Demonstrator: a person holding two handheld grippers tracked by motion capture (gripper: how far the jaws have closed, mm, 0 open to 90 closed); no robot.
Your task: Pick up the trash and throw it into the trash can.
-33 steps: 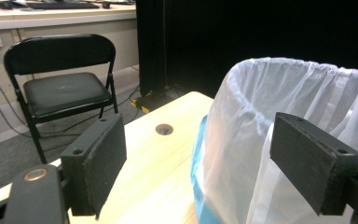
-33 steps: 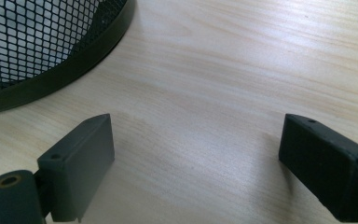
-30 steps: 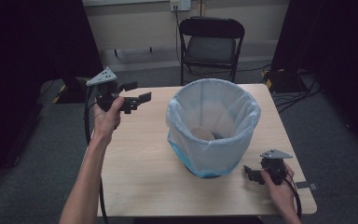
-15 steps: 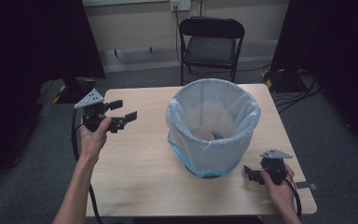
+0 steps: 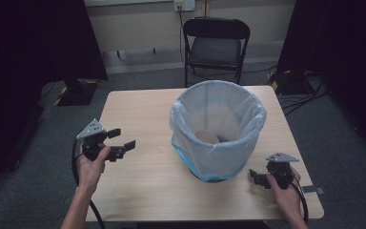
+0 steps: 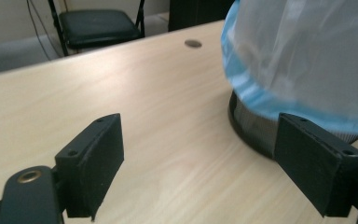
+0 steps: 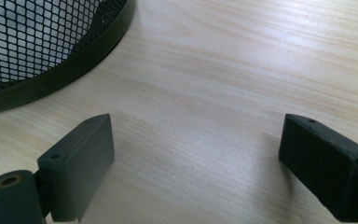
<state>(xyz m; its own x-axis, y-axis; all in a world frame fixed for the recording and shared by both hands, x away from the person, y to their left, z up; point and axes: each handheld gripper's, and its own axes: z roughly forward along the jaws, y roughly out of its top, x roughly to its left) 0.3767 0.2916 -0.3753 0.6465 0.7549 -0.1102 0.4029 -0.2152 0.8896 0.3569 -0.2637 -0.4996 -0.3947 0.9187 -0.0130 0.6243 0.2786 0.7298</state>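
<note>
A: Where does everything sit right now?

B: The mesh wastebasket (image 5: 218, 138) stands upright a little right of the tabletop's (image 5: 138, 109) centre, with a pale blue bin liner (image 5: 198, 152) folded down over its rim and hanging partway down the outside. The left gripper (image 5: 124, 140) is held near the left edge, pointing toward the basket but well apart from it. The right gripper (image 5: 257, 177) rests low near the front right corner, just beside the basket's base.

A: And the jaws?

B: Both pairs are spread wide with nothing between them. In the left gripper view the liner's blue hem (image 6: 279, 100) and the black base ring (image 6: 249, 135) lie ahead, near the right-hand jaw. In the right gripper view there is bare wood between the jaws, and the mesh wall (image 7: 37, 37) off to the upper left.

A: So the step in hand?

B: I'd judge the liner looks seated and both hands are standing off. If the hem needs evening, approach from the side at hem height, pinch film only, and keep the jaw tips out of the mesh.

A: Risks?

B: The basket is light; a one-sided tug could slide or tip it. Brace with one gripper against the base ring while the other pulls downward gently.
</note>
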